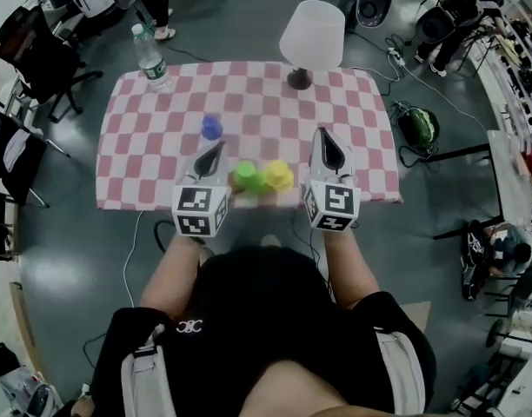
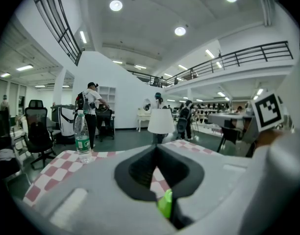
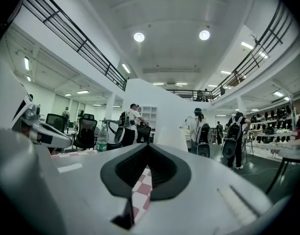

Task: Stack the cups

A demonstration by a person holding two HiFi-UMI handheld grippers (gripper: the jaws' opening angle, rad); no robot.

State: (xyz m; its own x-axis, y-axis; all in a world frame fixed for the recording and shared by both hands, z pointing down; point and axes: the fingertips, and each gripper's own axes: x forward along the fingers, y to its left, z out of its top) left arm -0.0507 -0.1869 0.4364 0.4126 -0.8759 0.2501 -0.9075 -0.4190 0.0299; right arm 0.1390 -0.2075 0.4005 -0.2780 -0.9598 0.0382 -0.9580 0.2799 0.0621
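Three small cups stand on the pink-and-white checked tablecloth [image 1: 153, 129]. The blue cup [image 1: 212, 127] is apart, toward the middle. A green cup [image 1: 245, 175] and a yellow cup [image 1: 279, 175] sit side by side near the front edge, touching or nearly so. My left gripper [image 1: 219, 146] hovers just left of the green cup, jaws together and empty. In the left gripper view [image 2: 156, 146] a sliver of the green cup [image 2: 165, 203] shows below the jaws. My right gripper [image 1: 322, 133] is to the right of the yellow cup, shut on nothing, as its own view [image 3: 148, 145] shows.
A water bottle [image 1: 150, 57] stands at the table's far left corner and a white-shaded lamp [image 1: 311, 37] at the far middle. Office chairs, cables and bags surround the table on the floor. People stand in the background of both gripper views.
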